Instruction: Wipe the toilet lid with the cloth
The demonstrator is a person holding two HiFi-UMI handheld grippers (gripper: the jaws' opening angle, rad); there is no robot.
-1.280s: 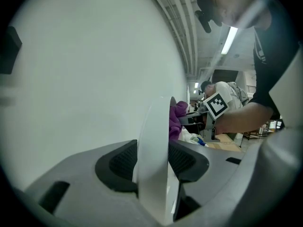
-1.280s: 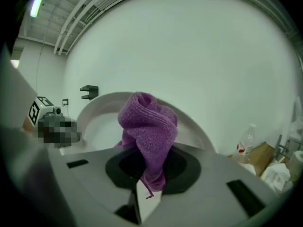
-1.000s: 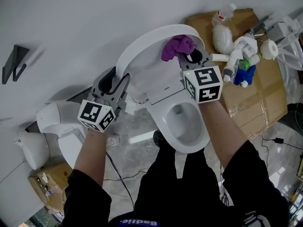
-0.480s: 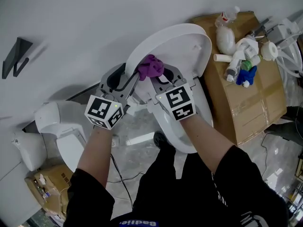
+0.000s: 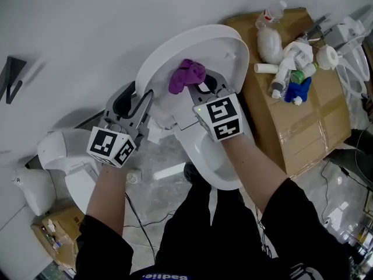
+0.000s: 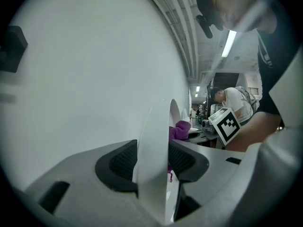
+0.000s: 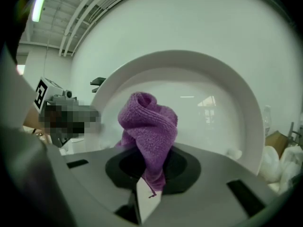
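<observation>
- Head view: toilet lid raised upright against the wall, the bowl below it at 6 o'clock. Left gripper set on the lid's rim at about 8 o'clock, probably to steady the lid against the push of wiping. Right gripper aimed at the lid's inner face, with the purple cloth bunched at its tip, at 11 o'clock of its marker cube. Cardboard box with bottles out at 3 o'clock, well apart.
- Left gripper view: jaws spread wide, with the lid's thick edge filling the gap and a pad against each side, so clamped on the lid. Cloth visible beyond, at 1 o'clock.
- Right gripper view: jaws closed tight on the cloth's lower end, leaving the loose wad standing forward as a pad. Wad at or just beside the lower left of the lid's face; actual contact hard to confirm.
</observation>
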